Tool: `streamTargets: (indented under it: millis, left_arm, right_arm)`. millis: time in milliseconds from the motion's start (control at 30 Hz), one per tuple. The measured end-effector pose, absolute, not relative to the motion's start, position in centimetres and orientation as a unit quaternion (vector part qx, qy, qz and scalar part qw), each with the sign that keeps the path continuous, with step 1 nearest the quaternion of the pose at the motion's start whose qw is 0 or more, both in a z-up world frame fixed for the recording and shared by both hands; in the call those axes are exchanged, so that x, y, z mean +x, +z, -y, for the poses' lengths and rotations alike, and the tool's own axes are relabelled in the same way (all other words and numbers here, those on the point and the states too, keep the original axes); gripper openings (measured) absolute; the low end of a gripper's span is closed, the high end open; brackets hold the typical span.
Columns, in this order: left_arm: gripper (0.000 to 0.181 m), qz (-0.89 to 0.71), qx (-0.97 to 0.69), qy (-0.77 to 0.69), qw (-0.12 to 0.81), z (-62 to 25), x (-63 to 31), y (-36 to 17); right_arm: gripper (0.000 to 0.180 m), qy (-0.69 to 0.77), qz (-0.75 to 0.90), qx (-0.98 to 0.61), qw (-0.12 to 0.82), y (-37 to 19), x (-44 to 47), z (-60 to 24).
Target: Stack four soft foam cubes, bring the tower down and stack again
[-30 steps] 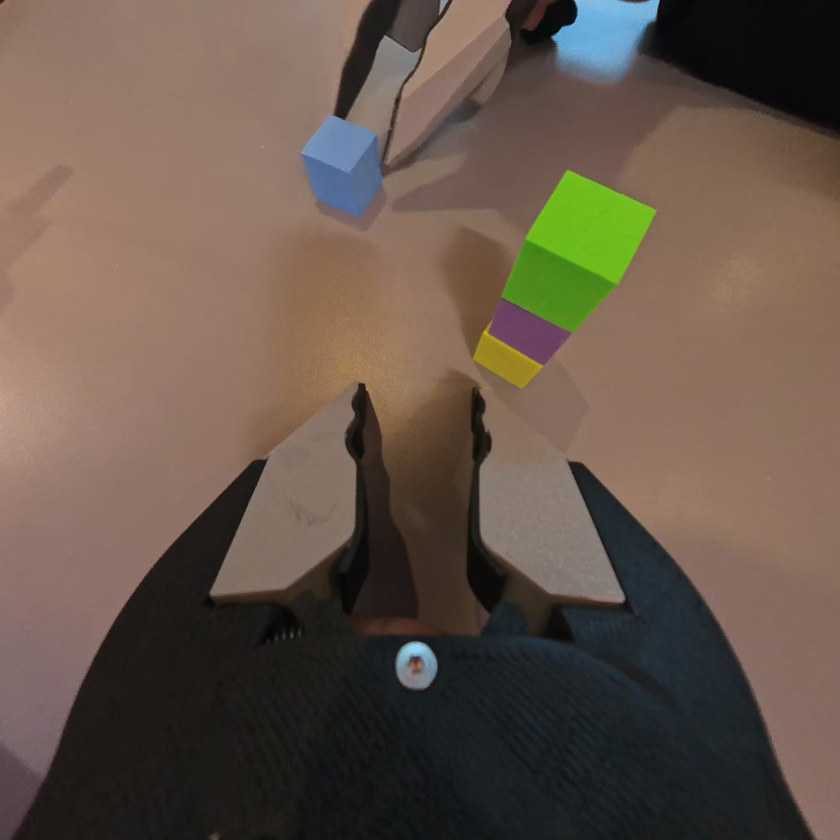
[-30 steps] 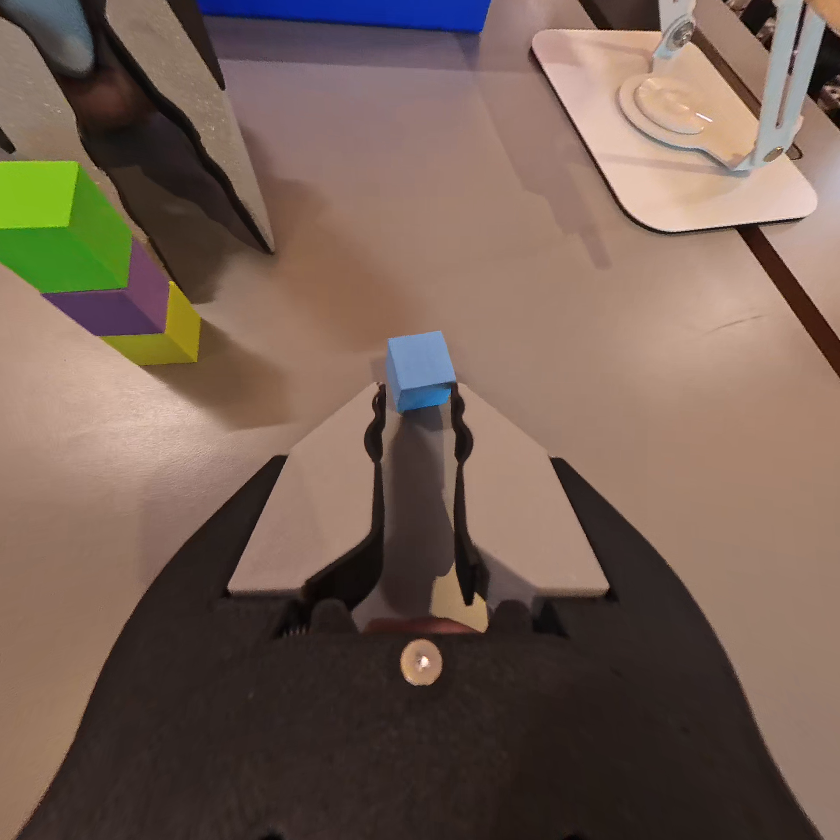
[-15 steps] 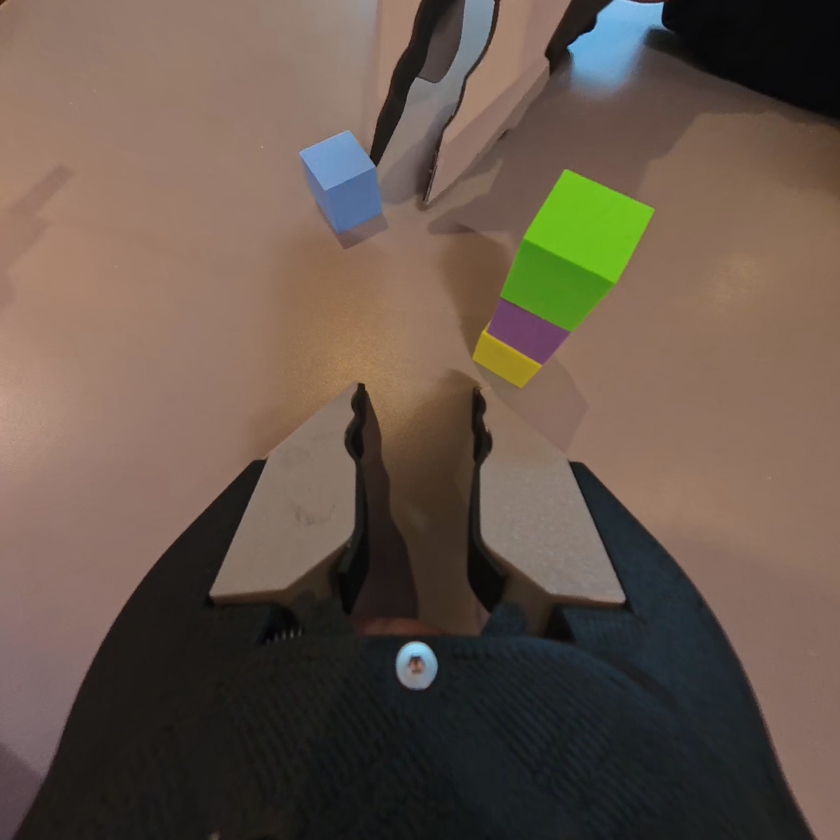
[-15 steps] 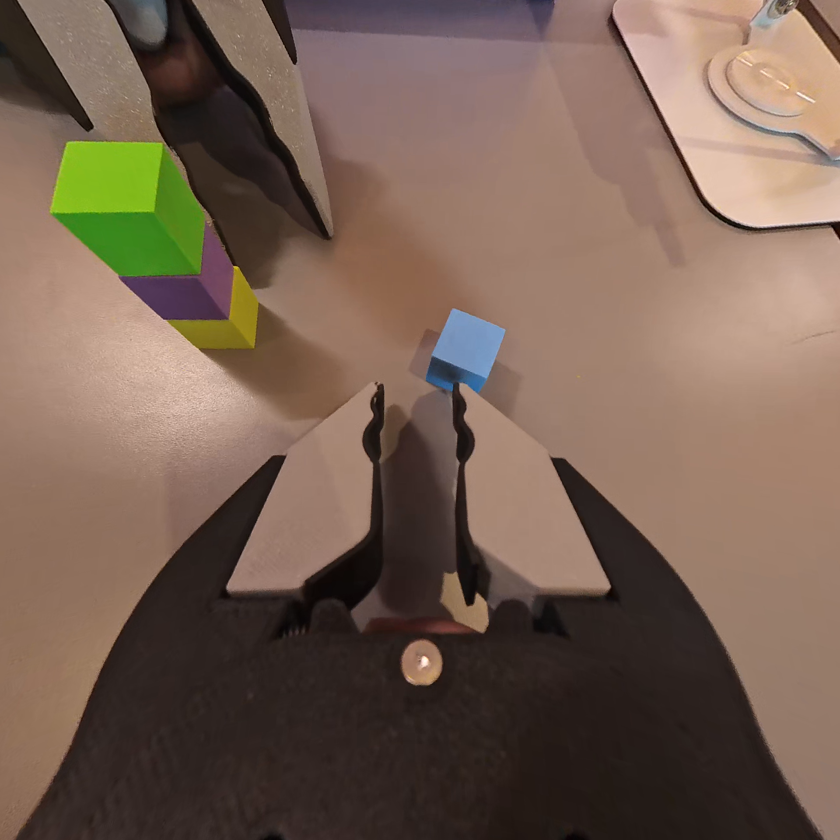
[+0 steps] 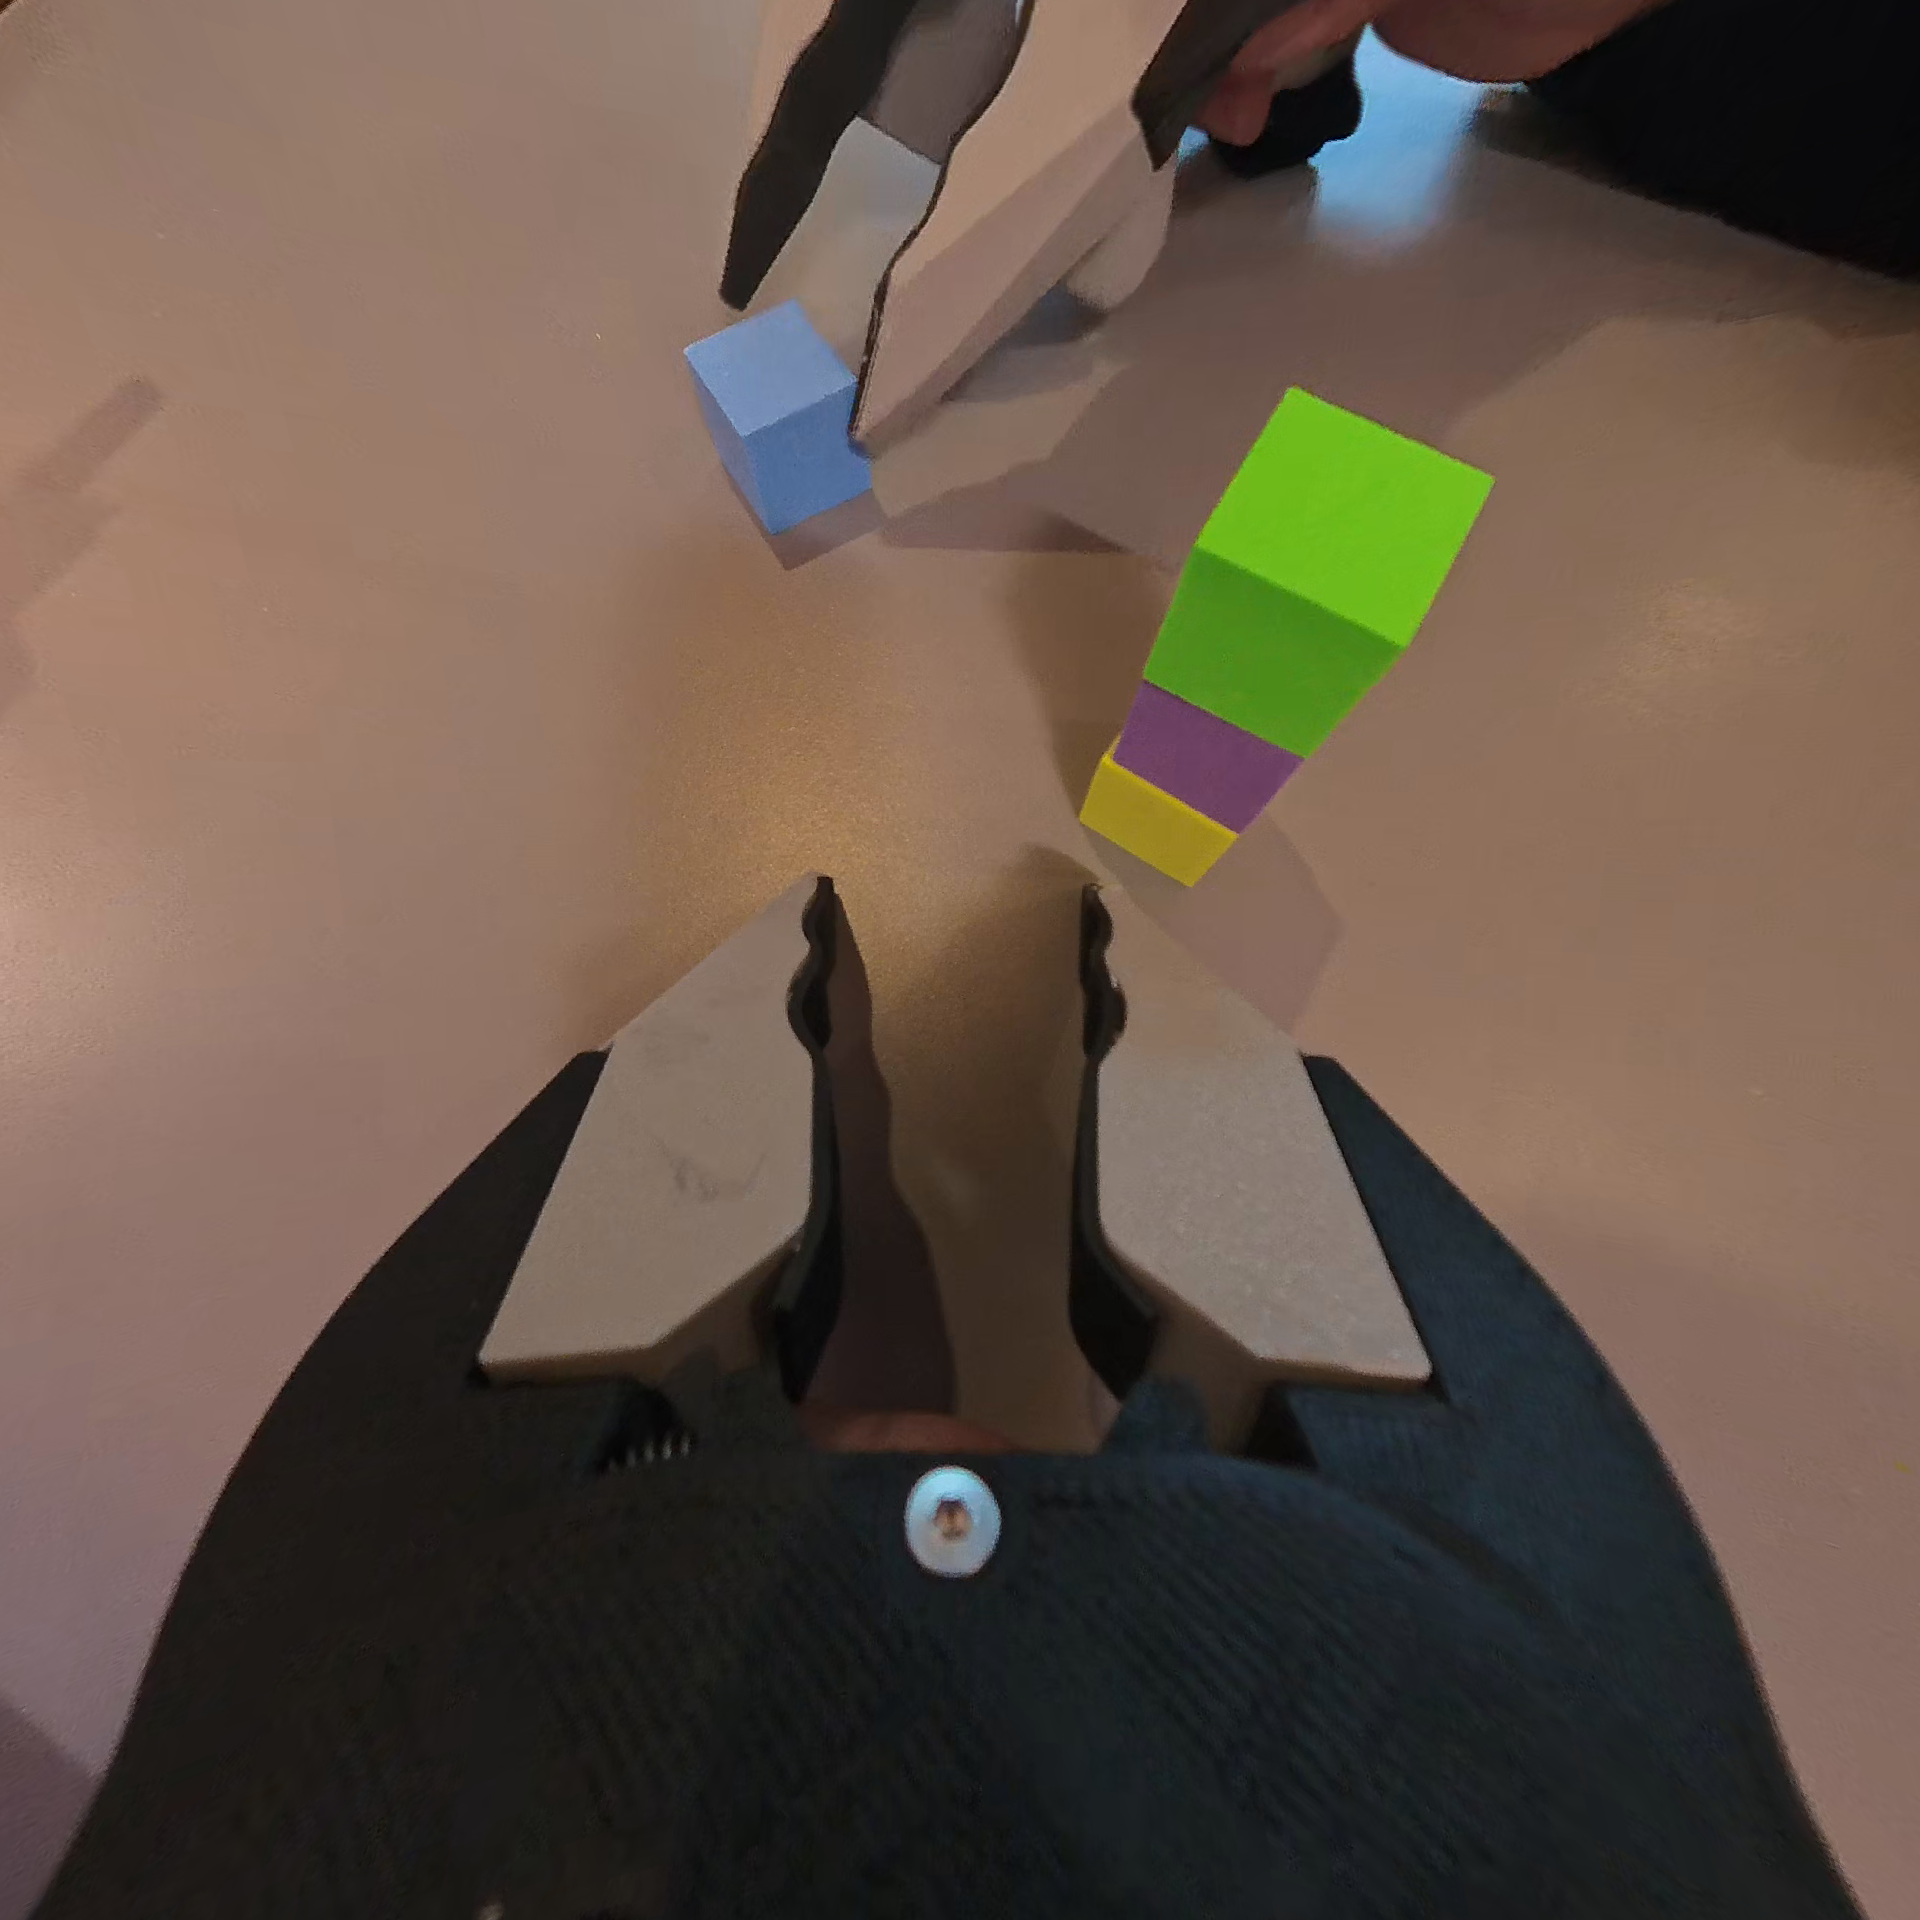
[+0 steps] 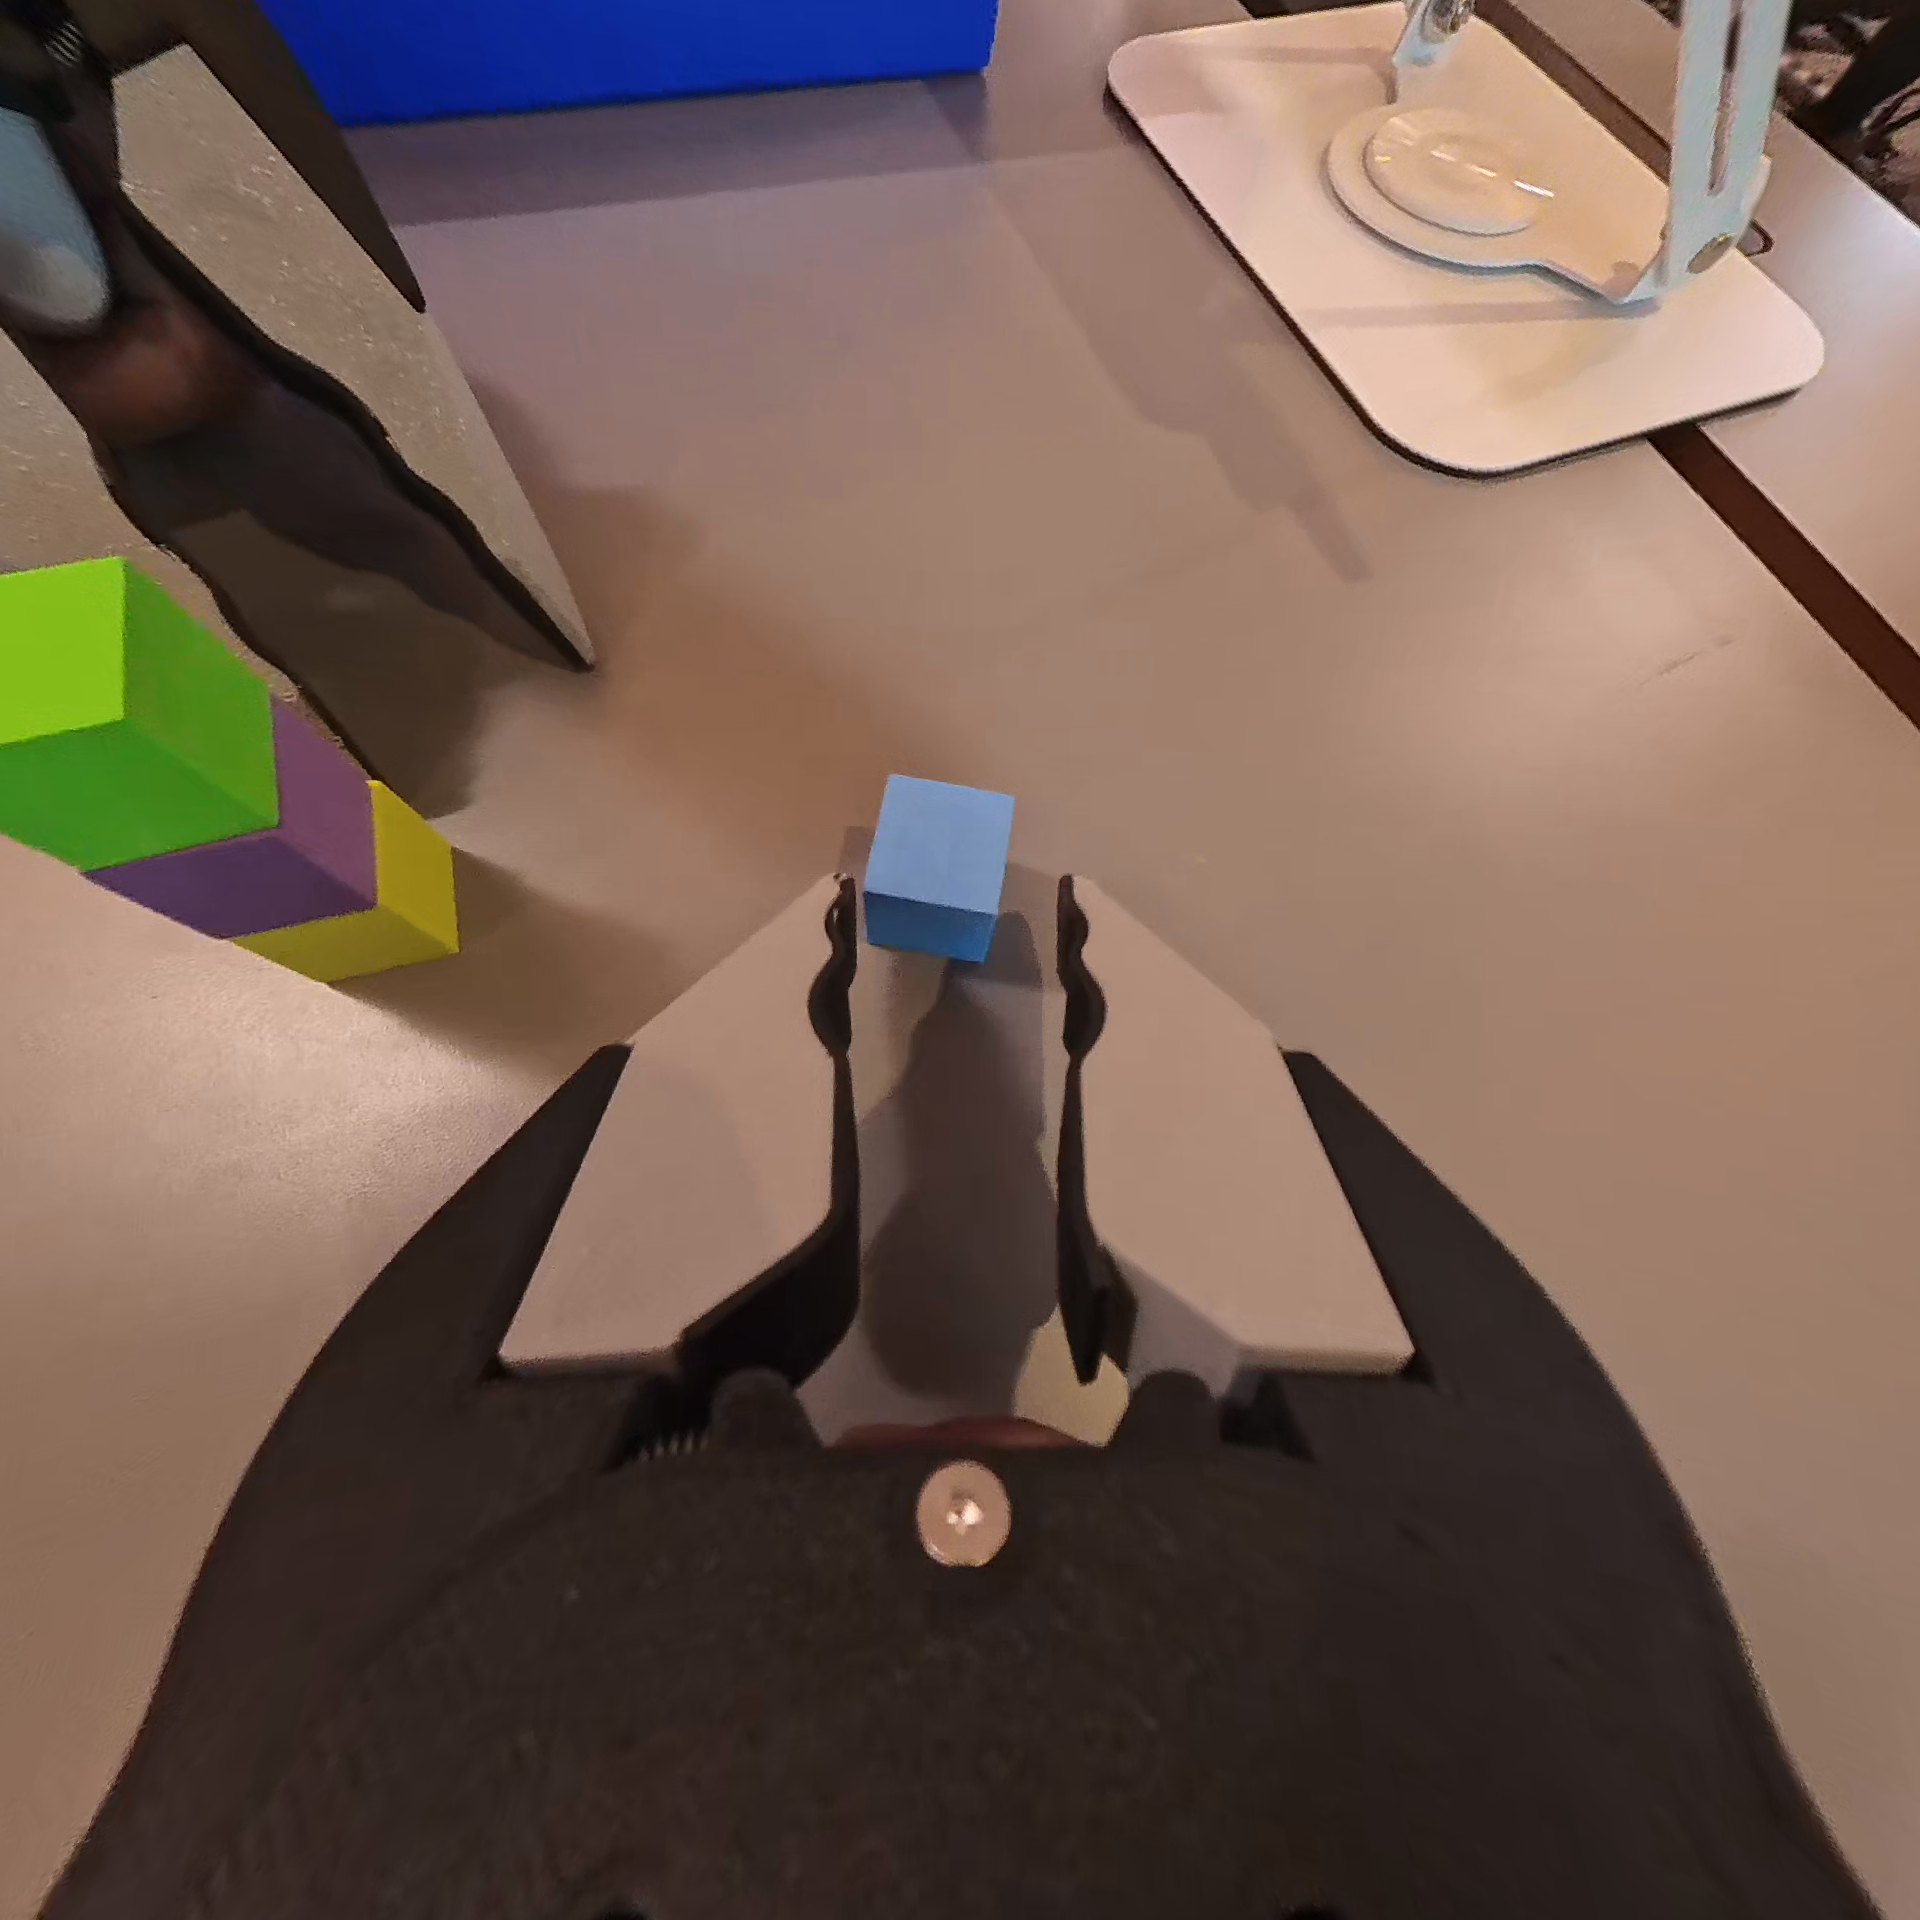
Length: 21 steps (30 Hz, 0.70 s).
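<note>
A tower stands on the brown table: green cube (image 5: pixel 1320 561) on purple cube (image 5: pixel 1205 764) on yellow cube (image 5: pixel 1153 826). It also shows in the right wrist view at the left edge, green (image 6: pixel 125 717), purple (image 6: pixel 312 831), yellow (image 6: pixel 405 894). The blue cube (image 6: pixel 940 868) lies apart on the table, turned a little. My right gripper (image 6: pixel 951 883) is open with the blue cube (image 5: pixel 779 426) between its fingertips; a gap shows on the cube's right side. My left gripper (image 5: pixel 951 894) is open and empty, just left of the tower and nearer the camera.
A white stand base (image 6: pixel 1455 343) with a pale metal arm (image 6: pixel 1714 135) sits at the back right. A blue box (image 6: pixel 644 42) stands at the back. A dark seam (image 6: pixel 1787 540) runs along the table's right side. A left gripper finger (image 6: pixel 416 468) rises behind the tower.
My right gripper drew back and to the side of the blue cube, which turned a little. It has now come back with its jaws wider around the cube. The left gripper and tower have not moved.
</note>
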State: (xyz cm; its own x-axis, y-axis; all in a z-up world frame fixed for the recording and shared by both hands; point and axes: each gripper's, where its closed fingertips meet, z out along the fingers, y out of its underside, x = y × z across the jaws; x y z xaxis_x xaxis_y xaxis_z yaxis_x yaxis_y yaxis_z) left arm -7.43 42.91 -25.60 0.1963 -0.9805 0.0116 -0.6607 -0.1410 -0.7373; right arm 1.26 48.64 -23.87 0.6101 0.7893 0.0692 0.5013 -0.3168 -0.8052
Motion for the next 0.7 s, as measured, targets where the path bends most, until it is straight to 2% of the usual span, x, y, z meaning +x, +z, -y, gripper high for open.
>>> streamTargets:
  millis: [167, 367, 700]
  left_arm:
    - [0.046, -0.577, -0.71, -0.261, 0.307, -42.9, -7.4, -25.6]
    - [0.046, -0.578, -0.709, -0.259, 0.308, -42.9, -7.4, -25.6]
    - [0.046, -0.576, -0.712, -0.258, 0.309, -42.8, -7.4, -25.6]
  right_arm:
    - [0.046, 0.147, 0.367, -0.809, 0.435, -23.7, 1.4, -48.8]
    - [0.039, 0.144, 0.337, -0.816, 0.448, -23.3, 1.3, -47.8]
    - [0.042, 0.14, 0.312, -0.835, 0.43, -24.0, 1.4, -48.8]
